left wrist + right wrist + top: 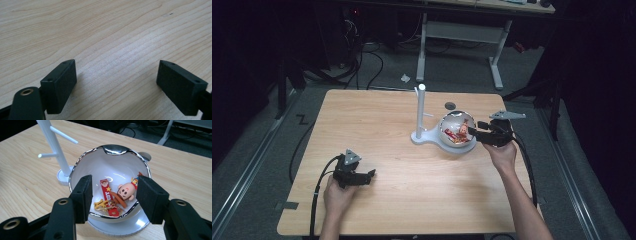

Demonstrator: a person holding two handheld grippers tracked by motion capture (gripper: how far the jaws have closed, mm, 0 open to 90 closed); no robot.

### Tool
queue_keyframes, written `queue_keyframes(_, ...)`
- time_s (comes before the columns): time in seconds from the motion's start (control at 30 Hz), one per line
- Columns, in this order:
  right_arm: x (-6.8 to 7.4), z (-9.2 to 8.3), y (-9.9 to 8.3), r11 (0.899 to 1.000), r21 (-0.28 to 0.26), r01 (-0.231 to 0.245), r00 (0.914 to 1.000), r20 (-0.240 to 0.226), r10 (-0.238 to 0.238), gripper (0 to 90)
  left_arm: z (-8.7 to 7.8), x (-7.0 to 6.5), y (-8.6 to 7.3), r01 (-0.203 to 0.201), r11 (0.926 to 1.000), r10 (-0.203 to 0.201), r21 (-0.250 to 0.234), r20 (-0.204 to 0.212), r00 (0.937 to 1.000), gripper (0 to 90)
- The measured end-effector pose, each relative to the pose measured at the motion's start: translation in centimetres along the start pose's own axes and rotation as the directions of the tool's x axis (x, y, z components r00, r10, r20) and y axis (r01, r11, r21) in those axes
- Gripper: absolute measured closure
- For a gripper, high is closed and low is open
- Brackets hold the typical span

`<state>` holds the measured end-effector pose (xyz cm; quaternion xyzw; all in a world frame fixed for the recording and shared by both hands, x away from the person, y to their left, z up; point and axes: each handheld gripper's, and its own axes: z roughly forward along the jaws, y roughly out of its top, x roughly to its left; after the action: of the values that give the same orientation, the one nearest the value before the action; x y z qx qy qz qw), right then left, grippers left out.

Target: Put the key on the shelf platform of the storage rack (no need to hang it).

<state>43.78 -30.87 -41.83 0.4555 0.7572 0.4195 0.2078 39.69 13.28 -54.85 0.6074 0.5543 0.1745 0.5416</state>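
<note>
A shiny silver-rimmed white bowl (460, 120) (110, 150) stands on the white base of a peg stand (420, 112) (53, 142). Inside the bowl lies a toy keychain (456, 135) (110, 195): a red strap, a gold clasp and a small cartoon figure with a brown hat. My right gripper (473, 131) (115, 192) hangs over the bowl's near rim, open, with the keychain below its jaws and untouched. My left gripper (371, 175) (116, 85) rests low over bare wood at the near left, open and empty.
The wooden table (377, 125) (100, 30) carries a small dark round inset (450, 105) behind the bowl. Beyond the far edge stand a desk frame (462, 35) and cables on the floor. The stand's side pegs (63, 135) stick out toward the bowl.
</note>
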Motion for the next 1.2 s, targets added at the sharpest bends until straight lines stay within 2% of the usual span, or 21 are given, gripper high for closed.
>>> queue_keyframes(0.3,-0.2,-2.2,0.2,0.999,-0.039,-0.019,0.9998,-0.003,0.018,47.3,0.0,0.0,0.0,0.000,1.0000,0.000,0.000,0.000,1.0000,16.7)
queue_keyframes(0.7,0.1,-4.3,0.1,0.998,-0.051,-0.028,0.9996,-0.010,0.028,48.3,0.0,0.0,0.0,0.000,1.0000,0.000,0.000,0.000,1.0000,16.7)
queue_keyframes(0.97,0.1,-5.4,-0.2,0.998,-0.062,-0.027,0.9996,-0.005,0.027,49.3,0.0,0.0,0.0,0.000,1.0000,0.000,0.000,0.000,1.0000,16.7)
queue_keyframes(1.0,0.0,-5.8,-0.6,0.997,-0.062,-0.041,0.9991,-0.004,0.041,49.4,0.0,0.0,0.0,0.000,1.0000,0.000,0.000,0.000,1.0000,16.7)
queue_keyframes(1.2,0.1,-7.0,-1.0,0.997,-0.074,-0.029,0.9995,0.008,0.030,50.3,0.0,0.0,0.0,0.000,1.0000,0.000,0.000,0.000,1.0000,16.7)
